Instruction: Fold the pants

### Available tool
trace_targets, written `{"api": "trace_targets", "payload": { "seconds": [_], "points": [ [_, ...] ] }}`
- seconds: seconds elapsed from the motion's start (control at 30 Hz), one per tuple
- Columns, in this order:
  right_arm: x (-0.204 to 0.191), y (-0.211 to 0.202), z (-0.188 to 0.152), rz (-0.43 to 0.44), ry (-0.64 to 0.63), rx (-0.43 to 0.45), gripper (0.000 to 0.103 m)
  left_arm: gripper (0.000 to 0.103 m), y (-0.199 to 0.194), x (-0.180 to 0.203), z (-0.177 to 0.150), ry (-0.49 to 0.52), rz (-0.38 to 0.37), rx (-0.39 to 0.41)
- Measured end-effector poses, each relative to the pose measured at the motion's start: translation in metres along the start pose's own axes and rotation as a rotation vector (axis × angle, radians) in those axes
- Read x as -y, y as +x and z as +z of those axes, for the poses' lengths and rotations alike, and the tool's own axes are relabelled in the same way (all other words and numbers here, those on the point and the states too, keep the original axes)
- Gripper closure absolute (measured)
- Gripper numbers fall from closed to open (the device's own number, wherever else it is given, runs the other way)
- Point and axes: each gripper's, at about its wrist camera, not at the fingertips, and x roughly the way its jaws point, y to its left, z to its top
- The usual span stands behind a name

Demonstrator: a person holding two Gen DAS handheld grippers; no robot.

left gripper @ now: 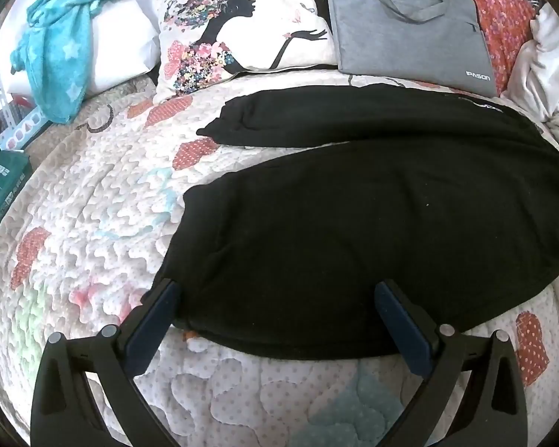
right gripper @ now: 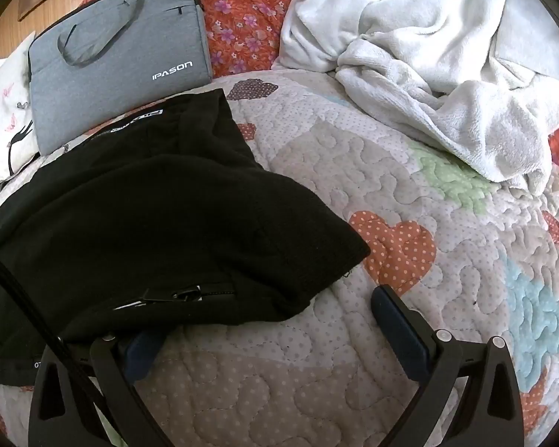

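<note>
A: Black pants (left gripper: 372, 201) lie spread across a quilted bed cover (left gripper: 93, 205), legs parted, likely laid flat so a first fold can be made. Where are the tools?

B: The left gripper (left gripper: 279, 298) tilts down over the near leg's edge, jaws spread fully wide, straddling cloth but pinching nothing. The right gripper (right gripper: 272, 305) angles down at the waistband end, equally wide; one finger sits under or behind the fabric's edge, the other on bare quilt. Neither holds anything.

A: And the surroundings?

B: A gray laptop bag (right gripper: 119, 56) touches the pants' far side; a white blanket (right gripper: 428, 74) lies well apart, and a printed pillow (left gripper: 242, 26) sits near the headboard.
</note>
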Motion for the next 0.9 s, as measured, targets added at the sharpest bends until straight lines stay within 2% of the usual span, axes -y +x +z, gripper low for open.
{"api": "trace_targets", "payload": {
  "seconds": [0.17,0.3,0.37,0.5,0.53,0.63,0.73,0.8,0.9],
  "points": [
    [0.011,-0.004,0.002,0.079,0.027,-0.019,0.000,0.000,-0.002,-0.004,0.005,-0.003,-0.014,-0.052],
    [0.021,-0.006,0.008,0.166,0.073,-0.069,0.000,0.003,-0.019,-0.010,0.005,-0.053,-0.073,-0.070],
    [0.026,-0.006,0.010,0.208,0.091,-0.097,0.000,0.004,-0.035,-0.015,0.006,-0.050,-0.103,-0.054],
    [0.048,-0.004,0.014,0.304,0.243,-0.107,0.000,0.004,-0.072,-0.029,0.015,-0.026,-0.107,0.038],
    [0.048,-0.004,0.016,0.305,0.243,-0.117,0.000,0.004,-0.083,-0.035,0.019,-0.027,-0.092,0.079],
    [0.037,-0.001,0.019,0.265,0.179,-0.145,0.000,0.004,-0.100,-0.054,0.034,-0.074,-0.090,0.138],
    [0.027,-0.003,0.018,0.233,0.087,-0.147,0.000,0.004,-0.104,-0.074,0.046,-0.157,-0.092,0.173],
    [0.030,-0.012,0.016,0.237,0.079,-0.164,0.006,0.004,-0.099,-0.084,0.048,-0.208,-0.098,0.169],
    [0.047,-0.037,0.016,0.283,0.171,-0.169,0.007,0.004,-0.082,-0.085,0.054,-0.177,-0.070,0.100]
  ]
}}
